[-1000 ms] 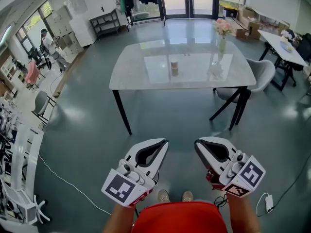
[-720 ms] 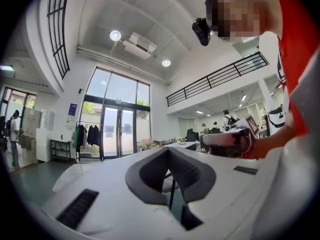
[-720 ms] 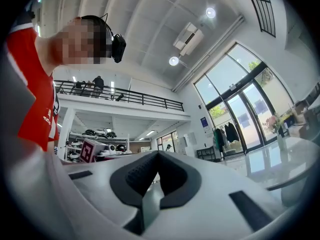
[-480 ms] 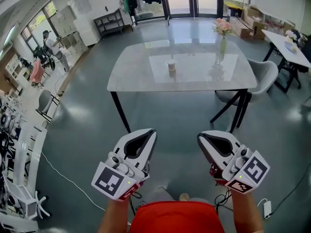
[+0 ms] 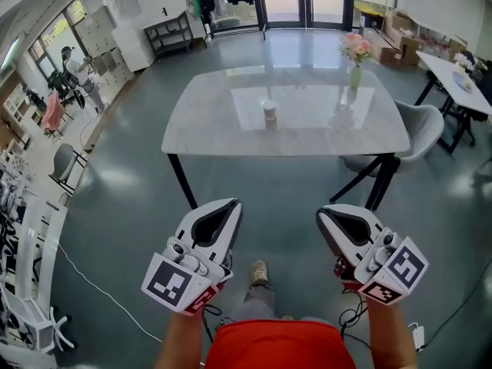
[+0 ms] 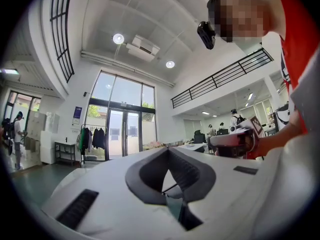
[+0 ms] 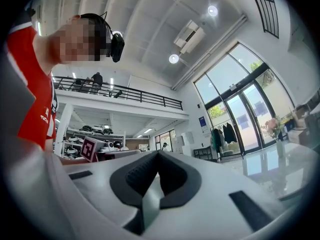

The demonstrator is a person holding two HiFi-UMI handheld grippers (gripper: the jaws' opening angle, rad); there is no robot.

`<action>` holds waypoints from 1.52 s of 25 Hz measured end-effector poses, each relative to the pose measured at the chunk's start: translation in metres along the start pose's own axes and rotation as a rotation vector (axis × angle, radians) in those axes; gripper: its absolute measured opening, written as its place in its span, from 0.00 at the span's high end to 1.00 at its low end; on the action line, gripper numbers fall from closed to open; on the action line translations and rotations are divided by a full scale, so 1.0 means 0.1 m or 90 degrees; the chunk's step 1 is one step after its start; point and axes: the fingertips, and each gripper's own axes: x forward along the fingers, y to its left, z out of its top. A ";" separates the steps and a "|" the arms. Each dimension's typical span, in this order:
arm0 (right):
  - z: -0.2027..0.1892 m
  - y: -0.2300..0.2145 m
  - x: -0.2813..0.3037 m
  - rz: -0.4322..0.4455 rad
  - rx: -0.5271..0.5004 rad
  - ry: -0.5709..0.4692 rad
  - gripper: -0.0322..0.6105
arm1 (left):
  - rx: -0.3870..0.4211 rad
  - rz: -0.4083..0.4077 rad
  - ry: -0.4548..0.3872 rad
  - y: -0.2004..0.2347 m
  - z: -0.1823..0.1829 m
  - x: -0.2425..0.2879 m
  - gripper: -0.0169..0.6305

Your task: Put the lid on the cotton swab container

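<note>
A small round cotton swab container [image 5: 269, 112] stands near the middle of a pale marble-topped table [image 5: 192, 125], far ahead of me. I cannot make out its lid at this distance. My left gripper [image 5: 234, 204] and right gripper [image 5: 323, 212] are held low over the floor, well short of the table's near edge. Both are shut with nothing between their jaws. In the left gripper view the tips [image 6: 167, 149] point up toward the glass doors; in the right gripper view the tips [image 7: 158, 153] point up toward the balcony.
A vase of flowers [image 5: 354, 60] stands on the table's right side. A grey chair [image 5: 425, 133] sits at the table's right end. Another table [image 5: 453, 71] with boxes is at the far right. Shelving and chairs line the left wall. A white cable [image 5: 92, 283] runs over the floor.
The view has shifted toward the table, which now sits a little nearer and lower. Both grippers stay shut and have spread slightly apart. A foot has stepped forward between them.
</note>
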 end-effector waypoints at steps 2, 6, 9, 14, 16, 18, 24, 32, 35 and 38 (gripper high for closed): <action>-0.02 -0.16 0.14 -0.010 0.000 0.002 0.92 | 0.007 -0.002 -0.005 0.18 -0.04 0.12 0.95; 0.02 -0.53 0.49 -0.028 0.016 -0.007 0.92 | 0.023 -0.017 -0.012 0.59 -0.03 0.42 0.95; 0.05 -0.80 0.80 -0.041 0.015 -0.012 0.92 | 0.029 -0.032 0.030 0.93 -0.14 0.60 0.95; 0.04 -1.16 1.41 -0.066 0.016 -0.020 0.92 | 0.027 -0.055 0.039 1.61 -0.22 0.84 0.95; 0.01 -1.30 1.58 -0.077 0.012 -0.023 0.92 | 0.023 -0.064 0.042 1.82 -0.29 0.93 0.95; -0.02 -1.42 1.71 -0.088 0.010 -0.021 0.92 | 0.017 -0.068 0.040 2.01 -0.34 1.03 0.95; -0.03 -1.79 1.99 -0.106 0.004 0.009 0.92 | -0.009 -0.067 0.039 2.38 -0.42 1.33 0.95; -0.14 -2.42 2.37 -0.081 0.017 0.008 0.92 | -0.009 -0.045 0.045 2.74 -0.59 1.76 0.95; -0.21 -2.75 2.49 -0.066 0.016 0.015 0.92 | -0.002 -0.049 0.068 2.78 -0.75 2.03 0.95; -0.38 -3.07 2.61 -0.058 0.007 0.030 0.92 | -0.004 -0.048 0.094 2.83 -1.02 2.28 0.95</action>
